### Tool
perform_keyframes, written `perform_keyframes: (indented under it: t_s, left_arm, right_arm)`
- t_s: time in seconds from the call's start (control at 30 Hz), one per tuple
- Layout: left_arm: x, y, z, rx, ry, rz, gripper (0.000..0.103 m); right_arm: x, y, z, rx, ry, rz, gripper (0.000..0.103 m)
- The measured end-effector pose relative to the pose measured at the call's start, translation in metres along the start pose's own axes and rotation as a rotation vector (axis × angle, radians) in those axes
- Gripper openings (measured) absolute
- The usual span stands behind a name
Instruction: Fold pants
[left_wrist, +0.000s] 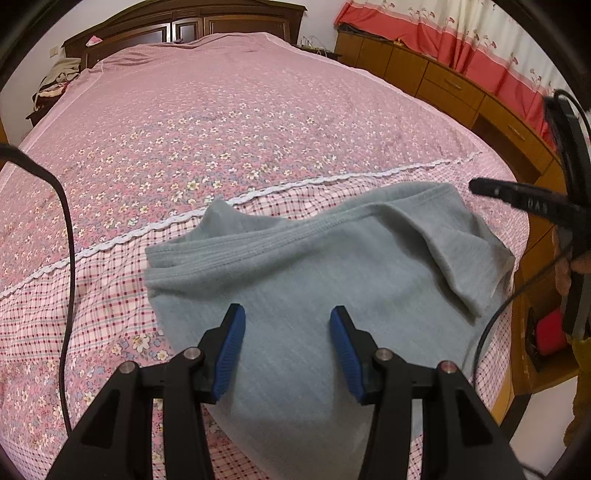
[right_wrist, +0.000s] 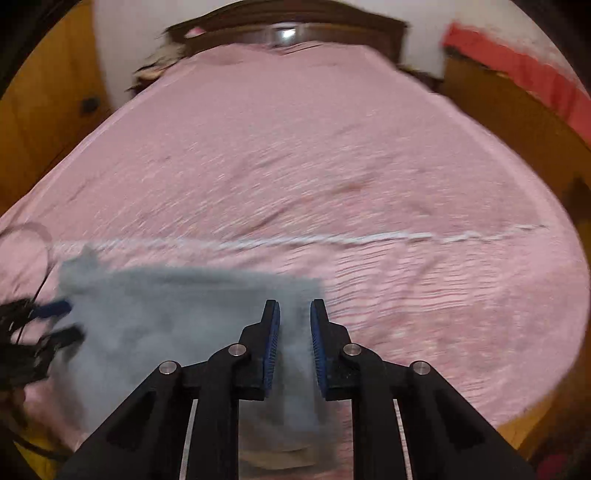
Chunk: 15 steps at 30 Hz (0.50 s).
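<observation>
Grey pants lying bunched on bed near foot edge, 6 o'clock of lace seam. Left tool agape above cloth, gripping nothing, likely poised for pinch. Right tool slightly parted at pants' 3 o'clock edge, empty; view blurred.

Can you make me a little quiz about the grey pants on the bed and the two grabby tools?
1. True or false: the grey pants lie on the pink bedspread, near its white lace strip.
2. What is the left gripper doing?
A. Squeezing the pants
B. Hovering open over the pants
C. Holding a pillow
3. Fill in: the pads on the right gripper are coloured ____.

Key
1. True. The pants are bunched in folds just on the near side of the lace.
2. B. Its jaws stand wide apart with nothing between them.
3. Blue. Its jaws have a gap too, and no cloth is pinched.
</observation>
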<state>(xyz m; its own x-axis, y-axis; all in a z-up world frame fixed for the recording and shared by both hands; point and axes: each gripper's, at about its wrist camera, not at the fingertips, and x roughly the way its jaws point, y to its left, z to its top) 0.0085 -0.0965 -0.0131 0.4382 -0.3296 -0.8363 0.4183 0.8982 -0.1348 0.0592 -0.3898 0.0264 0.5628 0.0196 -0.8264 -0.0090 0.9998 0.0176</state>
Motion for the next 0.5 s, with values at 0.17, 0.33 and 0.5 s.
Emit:
perform_keyframes:
  t_s: [0.17,0.33,0.5]
  left_arm:
    - [-0.001,0.001,0.000,-0.002,-0.001,-0.002,0.051]
    - [-0.003,0.000,-0.001,-0.002,-0.003,-0.013,0.051]
    - [-0.007,-0.002,-0.003,-0.002,-0.006,-0.017,0.051]
  right_arm:
    - [-0.020,-0.004,-0.007,0.006,0.010,0.079,0.019]
    - [-0.033,0.026,-0.032,-0.086,0.064,0.152,0.019]
    - [-0.038,0.057,-0.055,-0.146,0.099,0.209,0.026]
